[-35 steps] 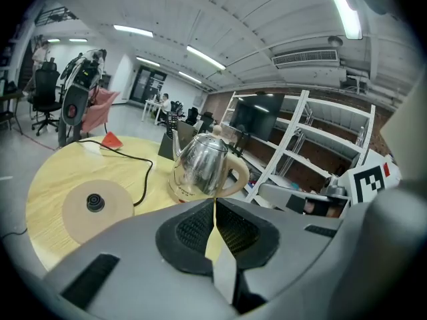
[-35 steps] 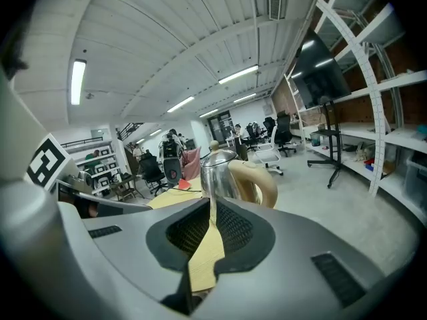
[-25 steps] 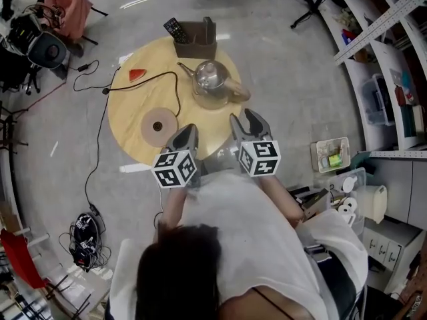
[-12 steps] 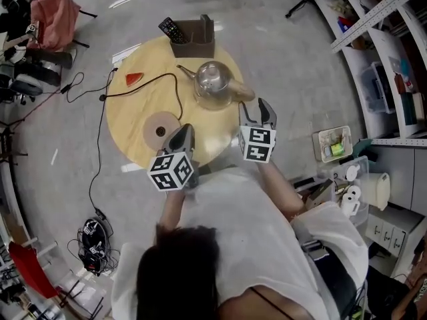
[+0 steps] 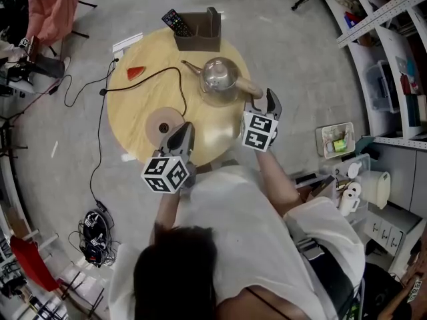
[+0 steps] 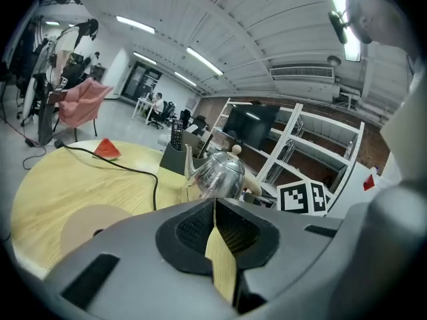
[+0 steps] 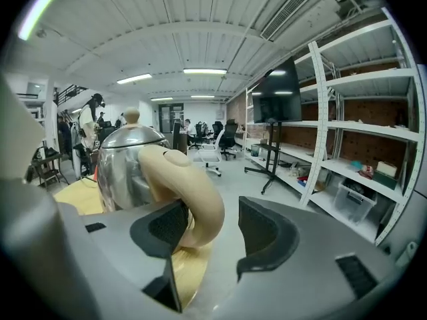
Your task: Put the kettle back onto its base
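1. The kettle (image 5: 217, 77) is a polished metal pot with a domed lid, a round pale knob on top, a thin curved spout and a beige loop handle (image 5: 248, 87).
2. The kettle stands upright on the round wooden table (image 5: 133, 112), close to the right edge. Its spout points toward the left side and its handle points out over the right edge.
3. The kettle base (image 5: 162, 121) is a flat tan disc with a dark centre. It lies near the near edge of the table, left of the kettle and well apart from it.
4. A black cable (image 5: 160, 74) runs from the base across the tabletop and off the left edge.
5. A brown desk caddy (image 5: 200, 40) stands at the far edge. A black remote control (image 5: 176, 23) leans in its left compartment. The contents of the other compartments cannot be made out.
6. A red wedge (image 5: 136, 72) lies near the far-left edge.
7. The right gripper (image 7: 213, 225) has its jaws wide apart; they have just been opening. The handle sits between them beside the left pad, and the right pad is clear of it.
8. The left gripper (image 6: 215, 209) has its jaws together with nothing between them. It hovers at the near edge, just beside the base.
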`<state>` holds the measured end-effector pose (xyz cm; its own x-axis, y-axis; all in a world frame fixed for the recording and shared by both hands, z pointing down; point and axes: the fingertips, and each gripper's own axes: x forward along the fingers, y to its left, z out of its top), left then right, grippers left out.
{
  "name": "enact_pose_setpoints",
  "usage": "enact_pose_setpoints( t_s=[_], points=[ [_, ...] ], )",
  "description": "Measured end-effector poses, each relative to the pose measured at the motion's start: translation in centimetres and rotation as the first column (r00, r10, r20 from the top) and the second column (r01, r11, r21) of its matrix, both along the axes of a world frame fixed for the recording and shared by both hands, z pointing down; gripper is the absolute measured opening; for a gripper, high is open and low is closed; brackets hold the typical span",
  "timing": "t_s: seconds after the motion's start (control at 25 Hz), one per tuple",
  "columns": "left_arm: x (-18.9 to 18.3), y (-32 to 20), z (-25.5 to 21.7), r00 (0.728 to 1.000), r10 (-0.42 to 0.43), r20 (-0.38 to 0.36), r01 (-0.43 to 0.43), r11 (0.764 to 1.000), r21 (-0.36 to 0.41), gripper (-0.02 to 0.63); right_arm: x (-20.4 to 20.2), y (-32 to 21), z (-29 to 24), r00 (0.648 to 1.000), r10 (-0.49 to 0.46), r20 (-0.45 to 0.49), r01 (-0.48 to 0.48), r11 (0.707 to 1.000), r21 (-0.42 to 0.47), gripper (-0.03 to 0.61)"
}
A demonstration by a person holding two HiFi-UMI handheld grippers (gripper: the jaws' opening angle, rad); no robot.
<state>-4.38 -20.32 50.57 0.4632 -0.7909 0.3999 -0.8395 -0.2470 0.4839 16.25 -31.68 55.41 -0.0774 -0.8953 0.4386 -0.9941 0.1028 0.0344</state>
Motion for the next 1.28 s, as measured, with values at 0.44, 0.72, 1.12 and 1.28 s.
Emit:
enact_pose_setpoints(
  t_s=[0.44,0.72,1.12,1.28],
  points=[
    [-1.1,-0.3,0.0,1.0,0.008,-0.014,-0.008,1.0,0.002,0.032,-0.2,-1.6,0.9,0.998,0.059,-0.027,-0.059,0.998,0.005,0.222],
    [-2.6,-0.2,0.0,1.0,-0.013,0.009,0.012,1.0,0.008,0.032,-0.2,-2.5,0.9,0.993,0.103,-0.054,-0.101,0.994,0.038,0.198],
    [-5.2,0.1,-0.1,0.997,-0.072,-0.009,0.072,0.997,0.007,0.032,-0.5,-3.4,0.4,0.993,0.082,-0.09,-0.074,0.994,0.087,0.129],
    [-6.4,0.4,0.3,0.991,-0.121,-0.055,0.121,0.993,-0.01,0.032,-0.7,-3.3,0.5,0.994,0.061,-0.089,-0.054,0.996,0.077,0.121]
  ],
)
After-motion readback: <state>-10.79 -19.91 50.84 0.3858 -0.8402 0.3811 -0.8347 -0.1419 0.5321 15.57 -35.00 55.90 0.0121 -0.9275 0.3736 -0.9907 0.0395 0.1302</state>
